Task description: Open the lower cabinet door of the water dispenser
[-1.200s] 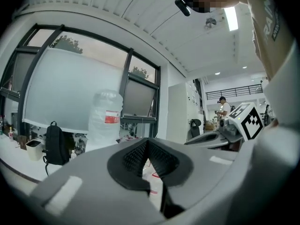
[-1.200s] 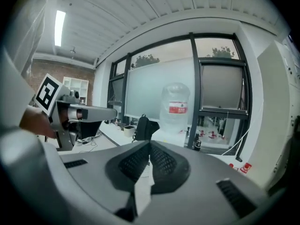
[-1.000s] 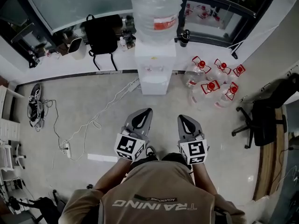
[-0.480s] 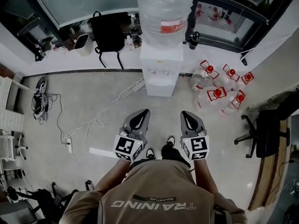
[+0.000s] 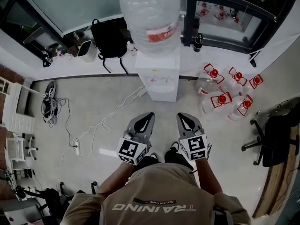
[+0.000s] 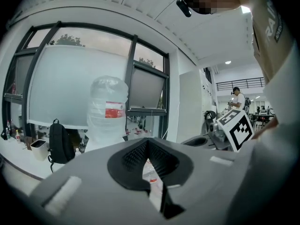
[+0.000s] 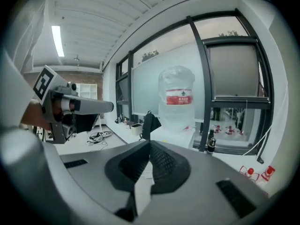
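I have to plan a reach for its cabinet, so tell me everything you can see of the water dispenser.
The water dispenser is a white, box-shaped unit, plastic by its look. It stands upright on the grey floor against the white window ledge. A large clear bottle with a red label sits on top. A recessed tap bay shows on its front. The lower cabinet door is hidden at this steep angle. A white cable runs along the floor towards its base.

I see the pale floor [image 5: 93, 97] carrying the water dispenser [image 5: 157, 86] at twelve o'clock, red-capped bottles [image 5: 224, 98] at two, an office chair [image 5: 274, 137] at three, a white cable [image 5: 102, 124] and power strip [image 5: 76, 148] at nine, and shoes [image 5: 48, 104] at ten.
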`<state>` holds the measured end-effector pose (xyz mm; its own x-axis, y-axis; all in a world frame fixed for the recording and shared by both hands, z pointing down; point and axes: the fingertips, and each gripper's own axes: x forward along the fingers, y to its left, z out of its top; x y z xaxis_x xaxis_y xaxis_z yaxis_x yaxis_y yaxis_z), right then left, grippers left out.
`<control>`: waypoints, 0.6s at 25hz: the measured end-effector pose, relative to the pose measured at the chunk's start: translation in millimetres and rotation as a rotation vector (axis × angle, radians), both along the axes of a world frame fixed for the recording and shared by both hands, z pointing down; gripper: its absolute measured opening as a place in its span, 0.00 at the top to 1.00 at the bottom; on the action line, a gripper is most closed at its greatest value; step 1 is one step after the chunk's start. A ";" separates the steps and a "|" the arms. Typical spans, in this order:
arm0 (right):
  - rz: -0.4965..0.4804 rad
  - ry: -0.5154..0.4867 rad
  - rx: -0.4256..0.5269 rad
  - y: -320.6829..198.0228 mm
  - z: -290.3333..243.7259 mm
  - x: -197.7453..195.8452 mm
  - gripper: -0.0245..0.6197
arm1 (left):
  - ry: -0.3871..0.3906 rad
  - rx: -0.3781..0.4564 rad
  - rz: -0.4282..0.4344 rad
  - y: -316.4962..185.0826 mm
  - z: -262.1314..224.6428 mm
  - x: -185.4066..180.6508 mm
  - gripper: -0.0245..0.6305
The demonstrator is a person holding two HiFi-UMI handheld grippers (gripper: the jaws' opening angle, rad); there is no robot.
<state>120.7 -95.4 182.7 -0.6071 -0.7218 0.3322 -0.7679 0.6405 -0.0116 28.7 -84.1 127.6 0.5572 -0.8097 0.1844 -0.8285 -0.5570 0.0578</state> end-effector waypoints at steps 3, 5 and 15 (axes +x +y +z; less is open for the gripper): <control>-0.015 0.000 -0.018 -5.8 9.7 2.9 0.95 | -0.013 -0.010 0.010 -5.0 3.2 10.5 0.96; -0.010 -0.009 -0.023 -9.0 11.6 3.1 0.95 | -0.021 -0.028 0.018 -6.7 9.4 11.7 0.96; 0.096 -0.018 -0.044 -27.9 19.8 5.1 0.95 | 0.012 -0.029 0.072 -34.9 21.1 3.1 0.96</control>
